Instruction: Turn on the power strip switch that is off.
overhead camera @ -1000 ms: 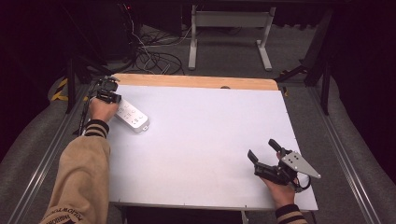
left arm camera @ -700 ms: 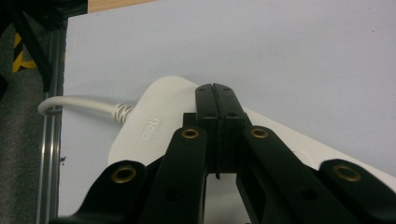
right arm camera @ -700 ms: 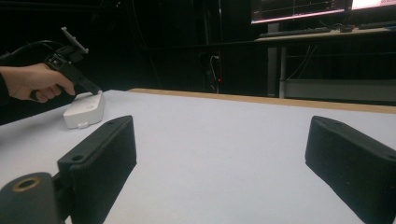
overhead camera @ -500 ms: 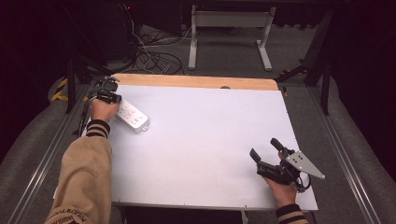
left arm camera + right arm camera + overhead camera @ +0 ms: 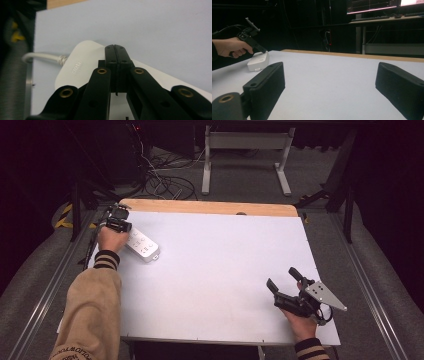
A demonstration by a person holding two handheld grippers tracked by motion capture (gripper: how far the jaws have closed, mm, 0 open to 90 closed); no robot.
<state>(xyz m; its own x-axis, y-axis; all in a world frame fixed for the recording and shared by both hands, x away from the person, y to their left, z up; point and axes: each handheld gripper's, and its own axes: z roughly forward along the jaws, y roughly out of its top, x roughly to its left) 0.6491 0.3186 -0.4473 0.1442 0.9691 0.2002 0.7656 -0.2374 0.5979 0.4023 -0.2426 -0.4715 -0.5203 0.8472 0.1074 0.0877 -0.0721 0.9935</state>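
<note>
A white power strip (image 5: 142, 245) lies near the table's far left corner, and its cable (image 5: 42, 56) runs off the left edge. My left gripper (image 5: 124, 225) is at the strip's cable end. In the left gripper view its jaws (image 5: 116, 48) are pressed together with nothing between them, tips down over the strip's white top (image 5: 80, 67). My right gripper (image 5: 281, 278) rests near the front right of the table, jaws wide apart and empty. From the right gripper view (image 5: 332, 82) I see the left hand and its gripper (image 5: 263, 51) on the strip (image 5: 258, 61) far off.
The white table top (image 5: 225, 270) has a wooden strip along its far edge (image 5: 210, 207). Beyond it are floor cables (image 5: 165, 180) and a metal stand (image 5: 245, 155). Rails run along both sides of the table.
</note>
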